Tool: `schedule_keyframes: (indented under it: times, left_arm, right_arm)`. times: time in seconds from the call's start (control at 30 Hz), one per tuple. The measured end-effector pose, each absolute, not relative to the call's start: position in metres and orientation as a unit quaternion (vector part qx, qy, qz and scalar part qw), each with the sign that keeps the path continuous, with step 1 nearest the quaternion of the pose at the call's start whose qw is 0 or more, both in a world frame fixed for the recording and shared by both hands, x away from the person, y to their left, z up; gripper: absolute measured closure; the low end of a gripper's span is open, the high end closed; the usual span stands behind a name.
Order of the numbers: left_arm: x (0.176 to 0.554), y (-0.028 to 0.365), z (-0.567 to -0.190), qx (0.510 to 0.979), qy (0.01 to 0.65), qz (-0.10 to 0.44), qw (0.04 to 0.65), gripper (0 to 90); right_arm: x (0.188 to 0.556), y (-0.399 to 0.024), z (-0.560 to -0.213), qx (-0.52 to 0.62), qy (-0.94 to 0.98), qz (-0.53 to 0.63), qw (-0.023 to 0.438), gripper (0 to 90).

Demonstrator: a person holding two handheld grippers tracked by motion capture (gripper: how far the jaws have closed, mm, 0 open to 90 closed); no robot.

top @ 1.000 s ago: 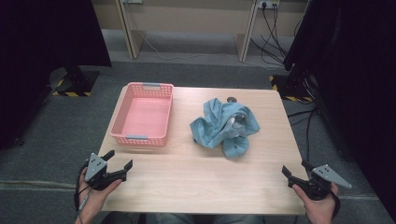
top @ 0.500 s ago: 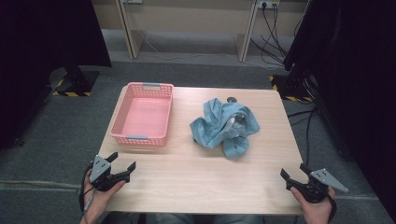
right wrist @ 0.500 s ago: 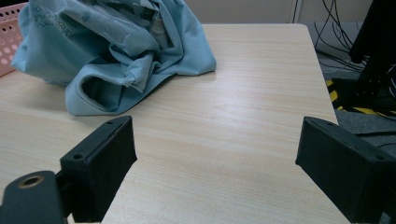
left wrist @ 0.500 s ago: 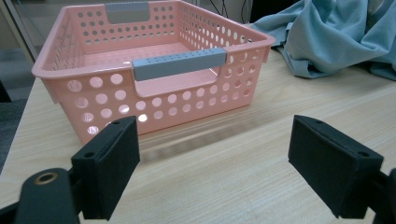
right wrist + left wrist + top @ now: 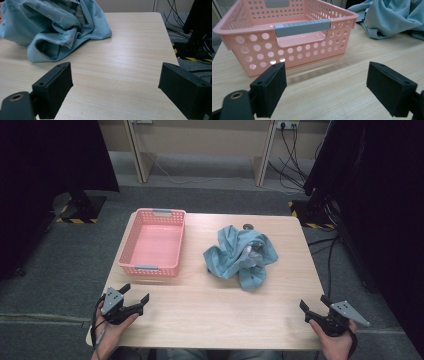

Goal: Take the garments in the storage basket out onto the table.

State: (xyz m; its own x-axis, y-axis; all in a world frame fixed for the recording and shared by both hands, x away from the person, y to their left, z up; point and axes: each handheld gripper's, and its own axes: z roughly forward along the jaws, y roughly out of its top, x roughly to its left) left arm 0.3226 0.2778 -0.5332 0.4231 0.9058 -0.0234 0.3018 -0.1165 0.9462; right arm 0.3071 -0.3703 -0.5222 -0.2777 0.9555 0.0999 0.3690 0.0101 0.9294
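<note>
Both grippers are sitting wide open over the near edge of the wooden table [image 5: 200,320], holding nothing and touching nothing. Left gripper [image 5: 136,299] is being held in the person's left hand [image 5: 107,332] at the near left corner, jaws spread far apart, bare wood between them in the left gripper view. Right gripper [image 5: 312,306] is being held in the right hand [image 5: 334,345] at the near right corner, jaws equally wide, bare tabletop between them in the right gripper view. Pink basket [image 5: 152,242] is standing just ahead of the left gripper, empty, with its grey handle [image 5: 302,27] facing the jaws. Crumpled blue cloth [image 5: 241,255] is lying ahead of and to the left of the right gripper, well apart from it, and beside the basket on its right. Compared with a second ago, both hands are sitting a bit lower toward the near edge, grippers pulling back slightly; basket and cloth are unmoved. Left gripper view is showing the basket's perforated wall up close and a corner of the cloth [image 5: 387,17]; right gripper view is showing an open fold of the cloth [image 5: 50,47] and cables [image 5: 175,15] on the floor past the table's edge.
</note>
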Motion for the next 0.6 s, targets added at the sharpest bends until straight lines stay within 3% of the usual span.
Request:
schedule_keyframes:
  times: [0.6]
  left_arm:
    - [0.3227,0.2738,-0.5363,0.683,0.439,0.316,0.490,15.2]
  right_arm:
    - [0.3075,-0.3691,-0.5284,0.518,0.635,0.479,0.316,11.8]
